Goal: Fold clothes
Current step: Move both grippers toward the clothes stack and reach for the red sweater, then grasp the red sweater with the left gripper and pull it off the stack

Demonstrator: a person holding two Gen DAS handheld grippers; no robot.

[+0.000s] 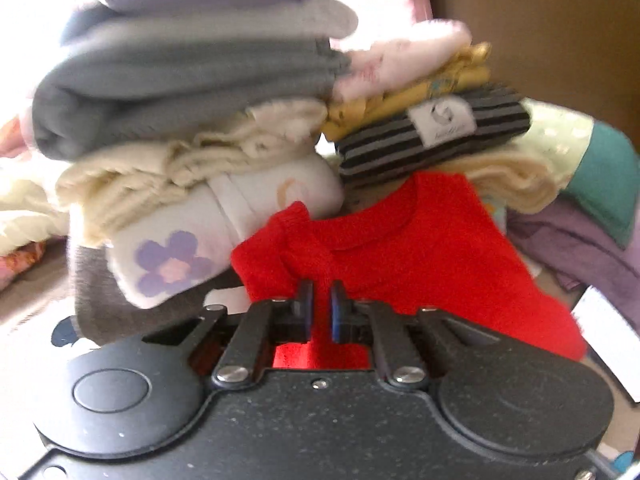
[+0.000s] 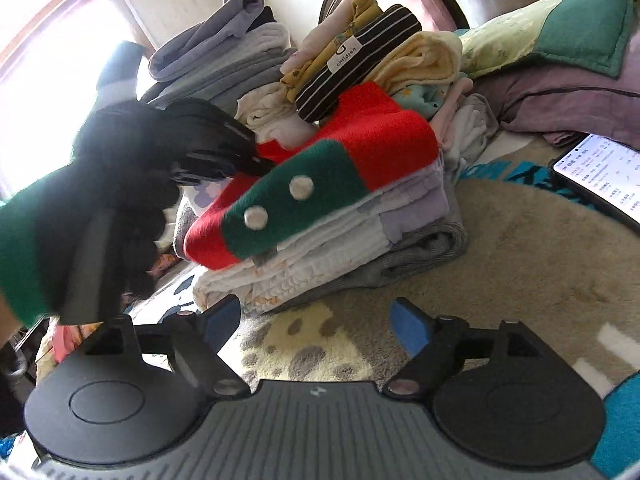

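- The left tool [image 1: 321, 307] has its jaws pinched nearly together on the near edge of the red sweater [image 1: 420, 248], with red knit showing between and behind the blue pads [image 1: 335, 316], so it's got hold of the sweater.
- From the right wrist view, that same left tool [image 2: 256, 160] comes in from the left, held by a gloved hand [image 2: 120, 184] with a green sleeve [image 2: 20, 248], and its tip sits right at the red edge.
- The sweater is folded and lies on top of a pile of folded clothes; the side facing the right camera has a green panel [image 2: 296, 204] with two white dots.
- Under it there's a white and lavender folded piece [image 2: 360, 232] and a grey knit one [image 2: 420, 252] at the bottom, all on a beige patterned rug [image 2: 520, 272].
- The right tool [image 2: 318, 324] stands wide open with nothing between its blue pads; it hangs over the rug just in front of the pile, not touching it.
- Behind the sweater: a black-and-white striped piece [image 2: 360, 64], a mustard one [image 2: 360, 4], a pale yellow one [image 2: 424, 60] and a grey stack [image 2: 224, 56].
- A lit phone [image 2: 600, 176] lies on the rug off to the right, well apart from the pile.
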